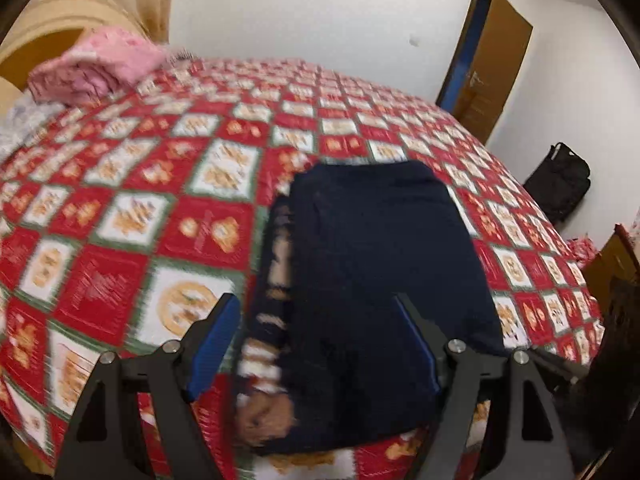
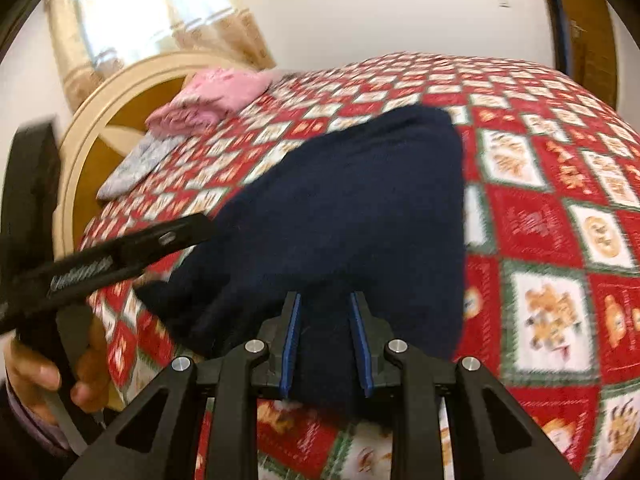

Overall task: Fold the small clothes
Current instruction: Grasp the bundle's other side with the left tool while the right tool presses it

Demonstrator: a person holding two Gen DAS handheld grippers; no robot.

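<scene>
Left of the left tool (image 1: 318, 334), a pink folded bundle (image 1: 100, 66) lies far ahead beside the curved headboard (image 1: 44, 32), on the bed's red, white and green checked bedspread (image 1: 160, 184). The left tool's fingers stand wide apart and hold nothing: its left pad (image 1: 216, 344) hangs over bare bedspread, while its right one is over the navy sweater (image 1: 380, 280). The sweater lies flat on the bed straight ahead of this tool, a patterned sleeve (image 1: 272, 308) folded along its left edge. Ahead and to the right, a brown door (image 1: 492, 64) stands ajar, with a black bag (image 1: 560, 184) against the wall.

In the right wrist view, the left tool (image 2: 120, 248) reaches in from the left, gripped by the person's left hand (image 2: 52, 376). The right tool (image 2: 326, 344) has its blue-edged fingers parted only narrowly, directly over the sweater's (image 2: 340, 208) near edge; whether cloth is pinched between them cannot be told.
</scene>
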